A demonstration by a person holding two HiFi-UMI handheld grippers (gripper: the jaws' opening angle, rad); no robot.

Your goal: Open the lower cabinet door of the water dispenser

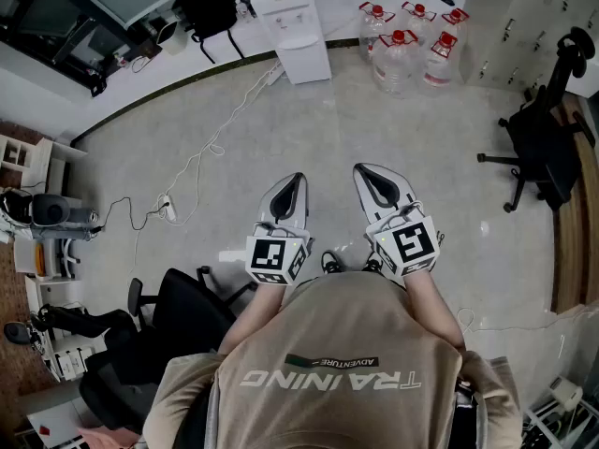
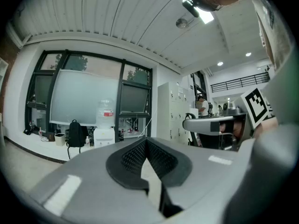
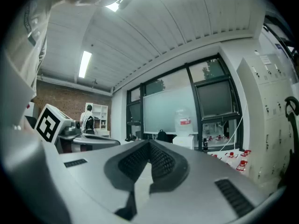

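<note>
Two closed, empty grips: the left tongs and the right tongs are pressed fully together on nothing. They sit side by side, roughly level, near the person's chest, probably because no approach has begun. The water dispenser stands far across the floor. Its lower cabinet door looks closed, and water bottles stand to its right.

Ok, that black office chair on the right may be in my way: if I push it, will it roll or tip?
The black office chair stands on a spread star base, seemingly with casters, so it would probably roll on the glossy floor rather than tip. Pushed high on the backrest, it might swivel instead.
</note>
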